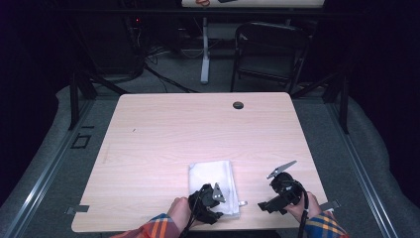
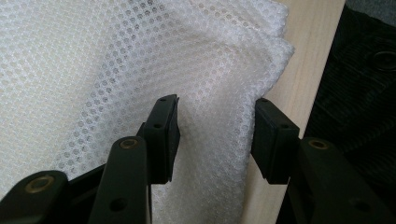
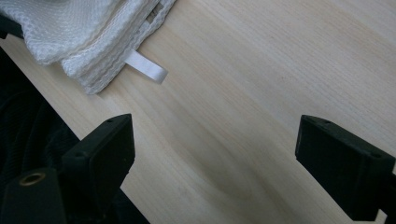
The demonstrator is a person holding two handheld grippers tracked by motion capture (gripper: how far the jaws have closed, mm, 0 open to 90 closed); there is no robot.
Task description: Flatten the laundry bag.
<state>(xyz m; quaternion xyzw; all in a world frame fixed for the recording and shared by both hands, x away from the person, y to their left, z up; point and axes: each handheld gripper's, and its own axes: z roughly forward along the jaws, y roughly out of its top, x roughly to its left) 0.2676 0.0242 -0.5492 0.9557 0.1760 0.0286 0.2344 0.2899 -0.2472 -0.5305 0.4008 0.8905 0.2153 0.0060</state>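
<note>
A folded white mesh cloth (image 1: 210, 173) lies near the table's front edge, left of centre. My left gripper (image 1: 213, 198) points down at the cloth's near end. In the left gripper view its jaws (image 2: 215, 116) stand apart over the mesh cloth (image 2: 140, 56), one pad on the fabric and the other at its folded edge, without pinching it. My right gripper (image 1: 270, 203) hovers to the right of the cloth, open over bare wood (image 3: 215, 140). The right gripper view shows the cloth's corner (image 3: 70, 28) and its white tag (image 3: 147, 67) at the upper left.
The light wooden table (image 1: 198, 129) has a dark cable hole (image 1: 238, 104) near its far edge. Its front edge (image 3: 56, 112) runs close beside both grippers, with dark clothing below. A black chair (image 1: 270, 49) stands beyond the table.
</note>
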